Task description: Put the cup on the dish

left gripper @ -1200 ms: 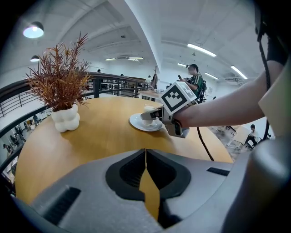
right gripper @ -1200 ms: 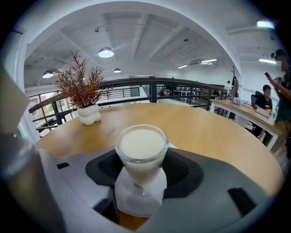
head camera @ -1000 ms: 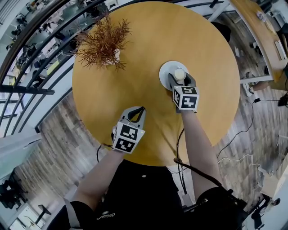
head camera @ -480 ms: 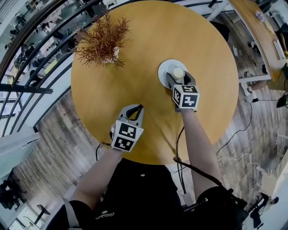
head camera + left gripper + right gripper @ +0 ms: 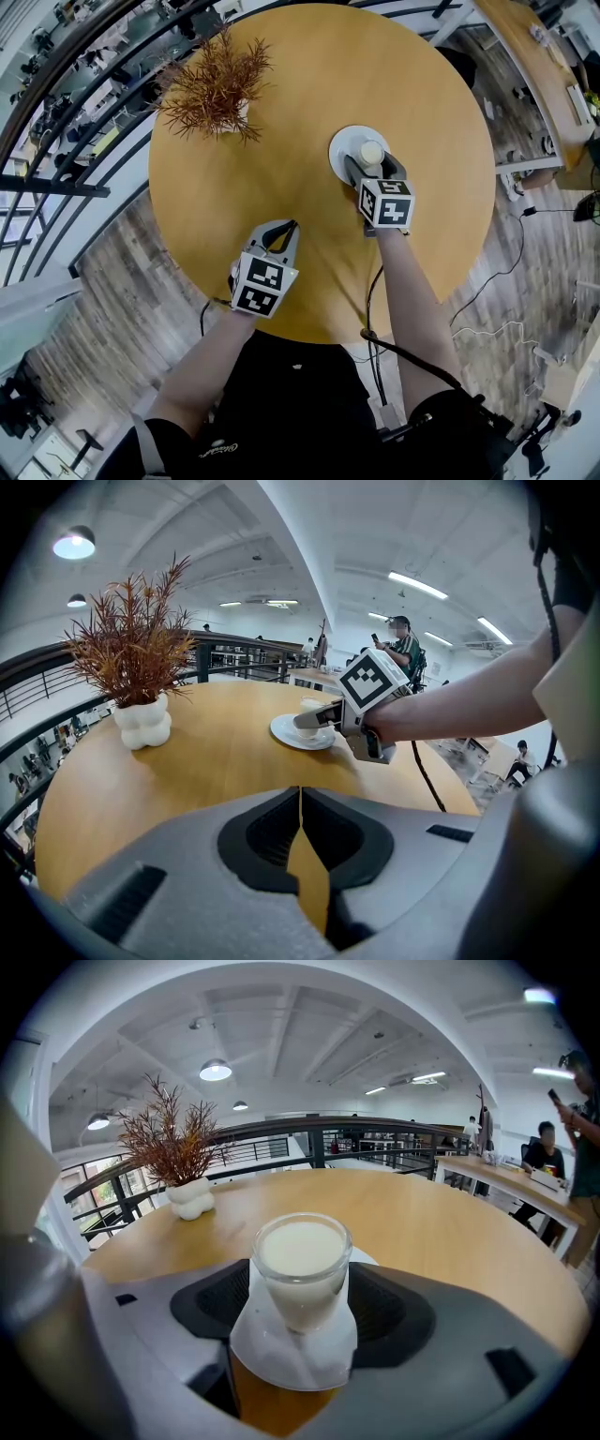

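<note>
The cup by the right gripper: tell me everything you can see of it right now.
The cup is a small clear glass, narrowing toward its base, filled almost to the rim with milky white. It stands upright on the white dish. The jaws of the right gripper, which have just been opening, flank it with gaps on both sides, so only the dish seems to touch it.
</note>
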`<action>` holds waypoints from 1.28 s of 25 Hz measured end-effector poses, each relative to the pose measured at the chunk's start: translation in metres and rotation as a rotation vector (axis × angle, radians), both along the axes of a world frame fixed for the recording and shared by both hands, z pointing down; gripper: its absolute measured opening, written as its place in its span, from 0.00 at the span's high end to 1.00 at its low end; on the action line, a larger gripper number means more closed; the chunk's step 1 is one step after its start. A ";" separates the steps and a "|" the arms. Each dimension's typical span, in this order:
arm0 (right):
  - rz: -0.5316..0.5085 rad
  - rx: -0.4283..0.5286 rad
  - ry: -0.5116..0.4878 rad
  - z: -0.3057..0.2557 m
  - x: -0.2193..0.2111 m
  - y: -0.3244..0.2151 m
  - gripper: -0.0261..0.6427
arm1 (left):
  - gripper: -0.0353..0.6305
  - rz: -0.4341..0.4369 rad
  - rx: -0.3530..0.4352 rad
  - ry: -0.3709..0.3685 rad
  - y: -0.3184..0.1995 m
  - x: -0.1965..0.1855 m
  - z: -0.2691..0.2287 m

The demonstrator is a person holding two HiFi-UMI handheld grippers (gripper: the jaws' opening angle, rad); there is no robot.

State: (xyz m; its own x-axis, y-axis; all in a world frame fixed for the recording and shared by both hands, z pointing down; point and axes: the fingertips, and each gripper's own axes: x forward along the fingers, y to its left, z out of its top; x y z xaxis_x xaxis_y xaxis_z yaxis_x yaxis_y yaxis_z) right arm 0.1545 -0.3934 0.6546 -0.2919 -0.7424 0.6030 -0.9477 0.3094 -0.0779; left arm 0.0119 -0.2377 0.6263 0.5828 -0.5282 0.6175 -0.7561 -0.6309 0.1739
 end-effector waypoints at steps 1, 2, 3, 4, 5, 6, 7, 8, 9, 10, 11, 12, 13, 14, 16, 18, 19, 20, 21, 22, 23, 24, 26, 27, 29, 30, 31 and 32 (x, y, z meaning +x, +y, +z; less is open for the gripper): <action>0.000 -0.002 0.000 0.000 0.000 0.001 0.50 | 0.93 0.000 0.000 0.000 0.001 0.000 0.000; 0.002 -0.004 0.000 0.001 0.001 0.002 0.50 | 0.93 0.000 0.000 0.000 0.001 0.000 0.000; 0.004 -0.005 -0.001 0.000 0.002 0.003 0.50 | 0.93 0.000 0.000 0.000 0.002 0.000 0.000; 0.006 -0.007 0.000 0.000 0.002 0.004 0.50 | 0.93 0.001 0.001 0.000 0.003 0.001 0.000; 0.006 -0.009 0.000 0.000 0.003 0.005 0.50 | 0.93 0.003 0.001 0.000 0.003 0.001 -0.001; 0.004 -0.012 -0.001 0.000 0.003 0.007 0.50 | 0.93 0.004 0.002 0.000 0.004 0.001 -0.002; 0.002 -0.016 -0.004 -0.001 0.003 0.009 0.50 | 0.93 0.005 0.002 0.000 0.005 0.001 -0.002; 0.000 -0.019 -0.006 -0.001 0.002 0.010 0.50 | 0.93 0.006 0.003 0.002 0.005 0.002 -0.003; -0.002 -0.020 -0.007 -0.002 0.002 0.011 0.50 | 0.93 0.007 0.003 0.003 0.006 0.002 -0.004; -0.003 -0.021 -0.006 -0.002 0.002 0.013 0.50 | 0.93 0.009 0.004 0.004 0.007 0.003 -0.004; -0.003 -0.021 -0.006 -0.003 0.003 0.015 0.50 | 0.93 0.011 0.005 0.004 0.008 0.004 -0.005; -0.002 -0.022 -0.008 -0.004 0.004 0.016 0.50 | 0.93 0.013 0.007 0.004 0.009 0.005 -0.006; 0.000 -0.023 -0.012 -0.004 0.004 0.018 0.50 | 0.93 0.014 0.008 0.004 0.010 0.006 -0.007; 0.002 -0.024 -0.017 -0.005 0.005 0.019 0.50 | 0.93 0.015 0.010 0.004 0.011 0.007 -0.007; 0.007 -0.023 -0.022 -0.006 0.006 0.022 0.50 | 0.93 0.018 0.011 0.005 0.013 0.008 -0.007; 0.008 -0.022 -0.018 -0.006 0.008 0.026 0.50 | 0.93 0.022 0.012 0.006 0.015 0.010 -0.008; 0.006 -0.020 -0.014 -0.006 0.009 0.029 0.50 | 0.93 0.024 0.012 0.007 0.017 0.011 -0.008; 0.002 -0.019 -0.011 -0.006 0.010 0.031 0.50 | 0.93 0.026 0.013 0.007 0.018 0.012 -0.008; -0.001 -0.018 -0.010 -0.007 0.010 0.034 0.50 | 0.93 0.028 0.015 0.007 0.019 0.014 -0.009; -0.003 -0.017 -0.012 -0.008 0.011 0.037 0.50 | 0.93 0.029 0.016 0.007 0.021 0.015 -0.009; -0.003 -0.016 -0.015 -0.009 0.012 0.040 0.50 | 0.93 0.031 0.018 0.007 0.022 0.017 -0.010; -0.003 -0.015 -0.019 -0.010 0.014 0.043 0.50 | 0.93 0.034 0.020 0.008 0.023 0.019 -0.011; -0.002 -0.012 -0.031 -0.013 0.016 0.051 0.50 | 0.93 0.038 0.025 0.011 0.025 0.022 -0.013; -0.001 -0.011 -0.039 -0.014 0.016 0.056 0.50 | 0.93 0.040 0.027 0.012 0.027 0.022 -0.014; 0.009 -0.007 -0.057 -0.018 0.017 0.066 0.50 | 0.93 0.040 0.031 0.015 0.030 0.021 -0.017; 0.018 0.000 -0.066 -0.021 0.018 0.070 0.52 | 0.93 0.041 0.034 0.016 0.031 0.021 -0.020; 0.029 0.013 -0.073 -0.026 0.019 0.074 0.54 | 0.93 0.042 0.039 0.017 0.031 0.022 -0.022; 0.041 0.031 -0.081 -0.032 0.022 0.078 0.61 | 0.93 0.044 0.045 0.018 0.031 0.023 -0.025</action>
State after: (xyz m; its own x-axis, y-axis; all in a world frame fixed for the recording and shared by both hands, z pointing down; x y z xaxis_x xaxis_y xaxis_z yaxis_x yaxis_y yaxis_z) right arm 0.1760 -0.3158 0.6225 -0.3077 -0.7724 0.5555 -0.9506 0.2741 -0.1454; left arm 0.0345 -0.2066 0.6010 0.6169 -0.5290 0.5828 -0.7245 -0.6709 0.1580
